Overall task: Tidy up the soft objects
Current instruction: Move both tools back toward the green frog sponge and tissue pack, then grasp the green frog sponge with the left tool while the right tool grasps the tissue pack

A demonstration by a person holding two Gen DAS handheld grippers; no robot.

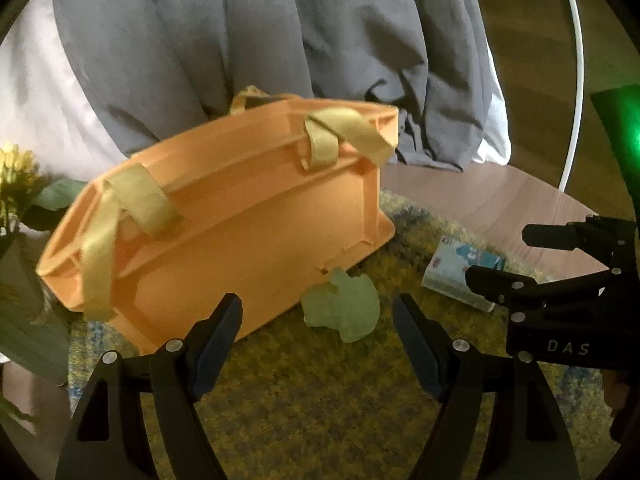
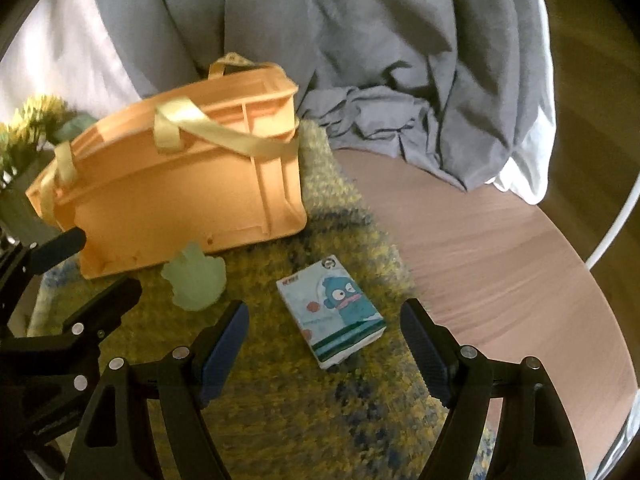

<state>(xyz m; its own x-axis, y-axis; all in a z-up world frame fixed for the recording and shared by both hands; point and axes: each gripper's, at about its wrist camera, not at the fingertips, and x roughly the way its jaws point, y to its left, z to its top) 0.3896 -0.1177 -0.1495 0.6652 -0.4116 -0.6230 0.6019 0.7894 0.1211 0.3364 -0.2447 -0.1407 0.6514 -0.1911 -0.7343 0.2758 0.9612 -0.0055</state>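
Both grippers gape wide, empty: left gripper [image 1: 318, 314] just near of the green soft toy [image 1: 342, 306] beside the orange basket [image 1: 224, 216]; right gripper [image 2: 324, 322] frames the tissue pack [image 2: 330, 316].

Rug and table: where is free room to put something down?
Free: the rug in front of the tissue pack, and the bare table right of the rug, below the grey sheet. Crowded: the strip between basket, green toy and pack.
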